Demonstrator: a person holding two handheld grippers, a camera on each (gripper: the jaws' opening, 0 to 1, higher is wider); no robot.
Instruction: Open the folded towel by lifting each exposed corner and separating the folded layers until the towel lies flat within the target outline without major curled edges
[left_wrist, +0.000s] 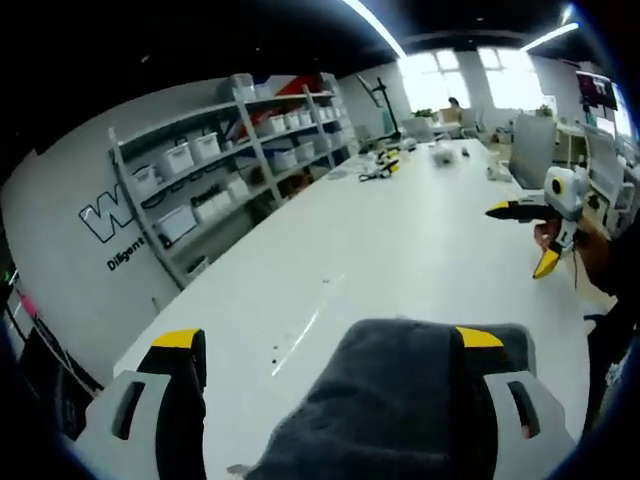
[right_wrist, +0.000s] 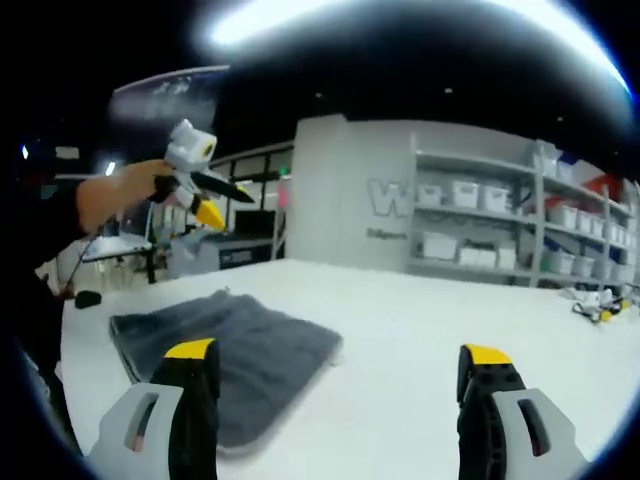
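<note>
A dark grey folded towel (left_wrist: 400, 400) lies on the white table (left_wrist: 400, 230) near its front edge. In the left gripper view it spreads below and between my left gripper (left_wrist: 330, 340), whose jaws stand wide apart and hold nothing. In the right gripper view the towel (right_wrist: 230, 350) lies flat at the left, and a hand holds the left gripper (right_wrist: 225, 203) in the air above it, clear of the cloth. My right gripper (right_wrist: 338, 352) is open over bare table (right_wrist: 420, 330) to the right of the towel. It also appears in the left gripper view as the right gripper (left_wrist: 522, 237), raised at the right with its jaws apart.
Shelves with white bins (left_wrist: 230, 170) line the wall beside the table, and the same shelves (right_wrist: 500, 230) appear in the right gripper view. Small yellow-and-black tools (left_wrist: 380, 165) lie at the table's far end. Desks and a monitor (left_wrist: 530, 150) stand beyond.
</note>
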